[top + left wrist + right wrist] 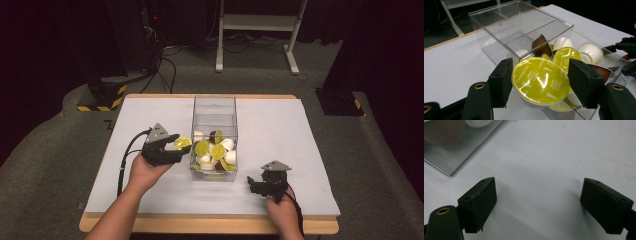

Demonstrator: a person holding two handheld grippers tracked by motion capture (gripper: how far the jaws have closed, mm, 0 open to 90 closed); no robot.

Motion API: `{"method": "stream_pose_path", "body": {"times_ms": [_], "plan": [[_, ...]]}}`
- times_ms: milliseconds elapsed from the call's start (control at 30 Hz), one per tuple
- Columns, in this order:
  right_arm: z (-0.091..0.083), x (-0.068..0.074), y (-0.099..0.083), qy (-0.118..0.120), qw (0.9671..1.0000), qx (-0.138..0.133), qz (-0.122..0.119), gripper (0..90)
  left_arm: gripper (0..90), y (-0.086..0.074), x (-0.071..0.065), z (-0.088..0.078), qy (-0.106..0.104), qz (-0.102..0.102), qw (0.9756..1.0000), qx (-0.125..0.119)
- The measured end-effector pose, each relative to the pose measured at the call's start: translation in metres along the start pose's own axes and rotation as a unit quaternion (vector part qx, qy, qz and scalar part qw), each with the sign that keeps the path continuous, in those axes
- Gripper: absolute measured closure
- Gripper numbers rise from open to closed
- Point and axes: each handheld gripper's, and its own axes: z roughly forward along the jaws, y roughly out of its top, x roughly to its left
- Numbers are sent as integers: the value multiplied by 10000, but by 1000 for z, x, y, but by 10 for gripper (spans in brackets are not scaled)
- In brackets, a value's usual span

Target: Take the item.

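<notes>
While pod sits at the box wall — status:
step: carrying one capsule toward the clear bin, judged from the grip and heading
left gripper (pixel 176 145): pinching a yellow-lidded Cappuccino capsule (pixel 540 80) by its sides, foil lid facing up
capsule location: held off the table (pixel 280 125), just beside the near-left wall of the clear plastic box (pixel 499 30)
box contents: more pods already inside — yellow-lidded, white (pixel 590 53), one brown (pixel 541 45)
right gripper (pixel 539 202): jaws spread wide, nothing between them, low over bare table right of the box
next move: probably lift over the rim, centre above the pile, then release — needs wall clearance first
</notes>
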Motion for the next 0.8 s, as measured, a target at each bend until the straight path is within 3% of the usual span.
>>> {"method": "stream_pose_path", "body": {"times_ms": [333, 367, 467, 500, 800], "plan": [[0, 0, 0, 14, 10000, 8, 18, 135, 385, -6, 22, -12, 298, -58, 9995, -67], [0, 0, 0, 11, 10000, 7, 15, 135, 385, -9, 31, -14, 402, -68, 9991, -84], [0, 0, 0, 10, 10000, 8, 8, 135, 385, -12, 40, -15, 559, -126, 9983, -144], [0, 0, 0, 13, 10000, 10, 11, 135, 385, -15, 50, -17, 656, -154, 9977, -117], [0, 0, 0, 13, 10000, 9, 16, 135, 385, -26, 80, -21, 986, -165, 9948, -197]]}}
